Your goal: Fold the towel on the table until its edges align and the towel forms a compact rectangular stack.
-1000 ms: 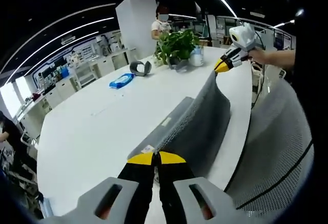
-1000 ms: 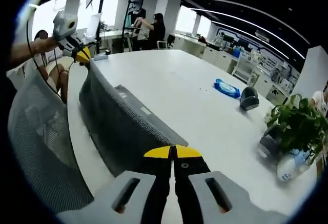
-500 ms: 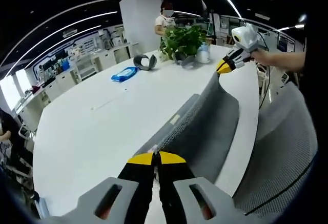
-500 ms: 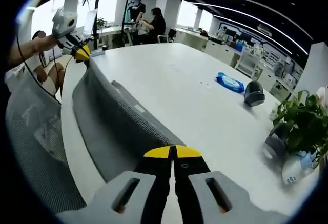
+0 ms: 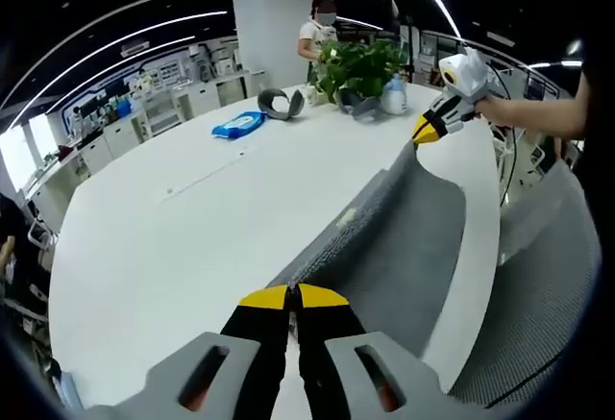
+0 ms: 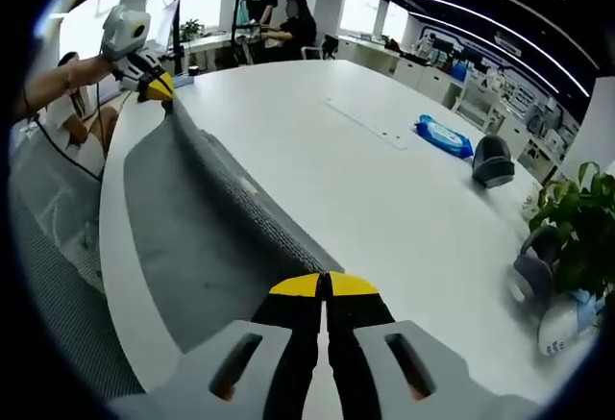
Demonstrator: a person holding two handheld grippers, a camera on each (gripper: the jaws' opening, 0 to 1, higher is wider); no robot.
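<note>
While both pairs of yellow-tipped jaws are pressed together on opposite corners of the towel [image 5: 404,237], the grey cloth stretches between them along the near edge of the white table [image 5: 173,247]. At the bottom centre of the left gripper view, the left gripper [image 5: 293,296] has its tips closed flat on one corner, and the cloth runs from there up toward the upper right of the frame, where the right gripper [image 5: 427,132] pinches the far corner, held by a hand [image 5: 500,111]. From the other side, the right gripper [image 6: 324,285] sits at the bottom centre of the right gripper view with its tips closed on its corner, and the towel [image 6: 192,228] runs away to the upper left, where the left gripper [image 6: 158,86] grips the opposite end. One long edge lies on the table [image 6: 384,209] as a ribbed fold, with a small pale tag on it; the rest lies across the table edge toward a mesh chair [image 5: 538,295]. Farther off, at the top of the left gripper view, stand a potted plant [image 5: 360,60], a white bottle [image 5: 393,98] just beside it, a blue packet [image 5: 236,125] and a grey curved object [image 5: 280,104]. What the bottle holds cannot be told.
</note>
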